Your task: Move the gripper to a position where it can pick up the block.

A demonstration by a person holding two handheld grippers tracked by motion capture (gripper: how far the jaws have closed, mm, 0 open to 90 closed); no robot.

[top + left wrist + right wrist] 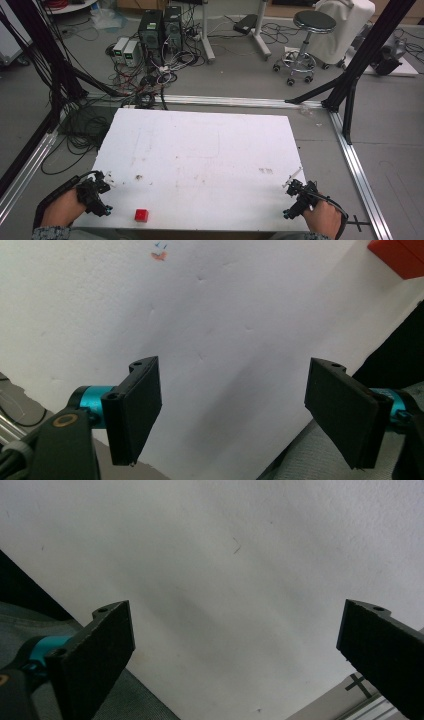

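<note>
A small red block lies on the white table near its front edge, left of centre. My left gripper rests at the front left corner, to the left of the block and apart from it, jaws wide open and empty. In the left gripper view the red block shows at the top right, beyond the open gripper. At the front right corner my right gripper stands open with nothing between its fingers. The right gripper view has its own gripper open over bare white tabletop.
A faint orange and blue mark sits on the tabletop ahead of the left gripper. Beyond the table's far edge are tangled cables and computer boxes, a stool and black frame legs. An aluminium rail runs along the right.
</note>
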